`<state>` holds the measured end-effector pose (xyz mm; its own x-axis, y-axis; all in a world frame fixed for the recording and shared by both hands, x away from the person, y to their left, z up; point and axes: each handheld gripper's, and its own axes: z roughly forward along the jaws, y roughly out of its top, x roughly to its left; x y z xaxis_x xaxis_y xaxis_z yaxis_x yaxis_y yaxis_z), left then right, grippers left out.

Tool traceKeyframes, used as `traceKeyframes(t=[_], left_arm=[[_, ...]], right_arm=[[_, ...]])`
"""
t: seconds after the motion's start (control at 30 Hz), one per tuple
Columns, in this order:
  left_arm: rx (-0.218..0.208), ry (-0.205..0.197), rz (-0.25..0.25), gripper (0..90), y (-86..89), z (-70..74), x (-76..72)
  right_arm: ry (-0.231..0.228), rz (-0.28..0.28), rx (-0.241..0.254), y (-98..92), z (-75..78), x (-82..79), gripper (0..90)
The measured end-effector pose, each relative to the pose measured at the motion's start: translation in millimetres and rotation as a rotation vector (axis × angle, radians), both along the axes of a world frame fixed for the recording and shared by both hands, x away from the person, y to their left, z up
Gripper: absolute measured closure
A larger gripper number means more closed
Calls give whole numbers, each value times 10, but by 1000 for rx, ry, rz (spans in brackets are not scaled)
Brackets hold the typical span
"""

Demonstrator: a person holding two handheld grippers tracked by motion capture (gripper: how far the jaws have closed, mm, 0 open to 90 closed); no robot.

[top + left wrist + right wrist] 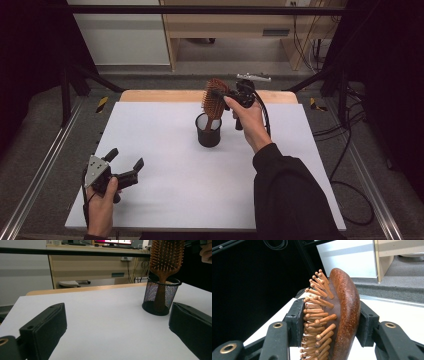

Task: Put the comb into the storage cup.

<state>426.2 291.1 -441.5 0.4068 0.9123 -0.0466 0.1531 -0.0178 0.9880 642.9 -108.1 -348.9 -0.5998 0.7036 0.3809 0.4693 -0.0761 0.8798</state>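
A wooden paddle hairbrush [215, 97] stands handle-down in a black mesh cup [208, 131] at the middle back of the white table. My right gripper [221, 96] reaches in from the right and is shut on the brush head. In the right gripper view one pad sits against the bristle tips and the other against the rounded back of the hairbrush [344, 310], with the right gripper [329, 317] straddling it. My left gripper [126, 158] rests low at the front left, open and holding nothing. In the left gripper view the hairbrush [166, 257] and mesh cup [161, 297] stand beyond the open left gripper [117, 315].
A white sheet [175, 190] covers the table, with a wooden strip [150, 95] showing at its back edge. Black frame bars and cables run along both sides. A pale wooden desk [225, 25] stands behind the table.
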Motion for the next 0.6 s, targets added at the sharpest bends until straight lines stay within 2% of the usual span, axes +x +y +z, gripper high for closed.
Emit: traceKeyframes(t=[0.6], left_arm=[[5, 0, -9, 18, -18, 5, -8]], right_arm=[[-18, -19, -62, -21, -38, 73, 444]])
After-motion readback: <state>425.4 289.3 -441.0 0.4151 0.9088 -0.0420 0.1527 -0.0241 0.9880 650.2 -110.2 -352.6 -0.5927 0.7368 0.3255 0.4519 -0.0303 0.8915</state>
